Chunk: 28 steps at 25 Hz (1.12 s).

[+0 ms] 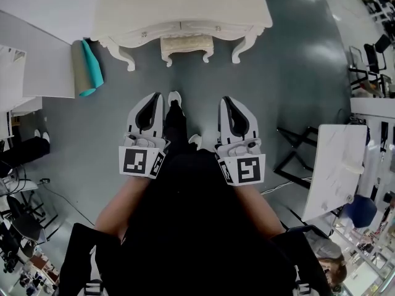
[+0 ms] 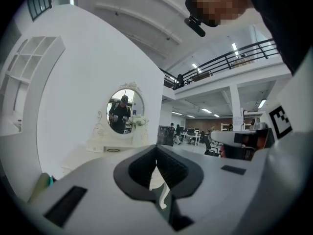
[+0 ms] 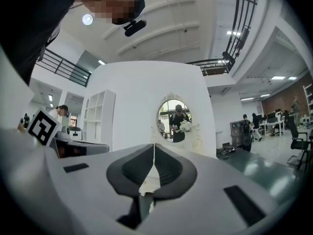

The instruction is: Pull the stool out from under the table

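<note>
A cream stool (image 1: 186, 45) with carved legs is tucked under the front of a white dressing table (image 1: 182, 8) at the top of the head view. Both grippers hover well short of it, above the grey floor. My left gripper (image 1: 152, 98) is shut and holds nothing. My right gripper (image 1: 226, 100) is shut and empty too. In the left gripper view the left gripper (image 2: 156, 150) points at the dressing table's oval mirror (image 2: 125, 110). In the right gripper view the right gripper (image 3: 154, 148) points at the same mirror (image 3: 173, 119). The stool is hidden behind the jaws in both gripper views.
A grey and teal roll (image 1: 86, 66) leans by a white panel (image 1: 37, 57) at the left. A white table (image 1: 336, 168) with black legs stands at the right, and black chairs (image 1: 370, 66) beyond it. The person's shoes (image 1: 175, 98) are on the floor between the grippers.
</note>
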{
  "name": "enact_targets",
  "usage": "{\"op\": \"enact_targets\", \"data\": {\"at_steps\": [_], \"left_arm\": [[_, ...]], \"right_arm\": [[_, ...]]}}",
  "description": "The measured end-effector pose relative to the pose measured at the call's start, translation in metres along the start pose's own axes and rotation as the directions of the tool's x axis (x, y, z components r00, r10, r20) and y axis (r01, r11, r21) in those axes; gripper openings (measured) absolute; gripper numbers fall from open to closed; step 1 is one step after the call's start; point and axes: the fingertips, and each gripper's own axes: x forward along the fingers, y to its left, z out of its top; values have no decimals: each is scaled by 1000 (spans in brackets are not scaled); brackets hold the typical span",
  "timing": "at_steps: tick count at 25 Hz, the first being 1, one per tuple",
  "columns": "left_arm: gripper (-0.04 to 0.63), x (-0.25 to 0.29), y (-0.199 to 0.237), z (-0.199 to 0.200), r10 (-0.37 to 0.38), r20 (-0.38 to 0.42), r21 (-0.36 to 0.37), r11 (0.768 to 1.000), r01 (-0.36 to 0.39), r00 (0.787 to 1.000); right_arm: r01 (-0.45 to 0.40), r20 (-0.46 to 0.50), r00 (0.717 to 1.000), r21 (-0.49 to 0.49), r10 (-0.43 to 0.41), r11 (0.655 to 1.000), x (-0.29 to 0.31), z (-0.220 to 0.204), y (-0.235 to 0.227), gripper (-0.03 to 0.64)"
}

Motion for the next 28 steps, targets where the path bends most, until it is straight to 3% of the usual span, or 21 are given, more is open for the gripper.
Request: {"op": "enact_targets", "data": {"at_steps": [4, 18, 23, 28], "left_arm": [[15, 27, 6, -8, -38, -19, -8, 999, 38, 999], [15, 167, 91, 24, -93, 49, -5, 996, 93, 994], [15, 192, 134, 21, -78, 14, -34, 996, 78, 997], [15, 207, 166, 12, -61, -15, -16, 998, 61, 998]], "right_arm": [[22, -76, 997, -39, -25, 999, 35, -16, -8, 19], [-27, -132, 991, -58, 19, 998, 205, -17, -38, 18], [14, -151, 988, -78, -25, 997, 242, -17, -59, 18], [51, -180, 982, -57, -61, 997, 258, -29, -75, 18]]}}
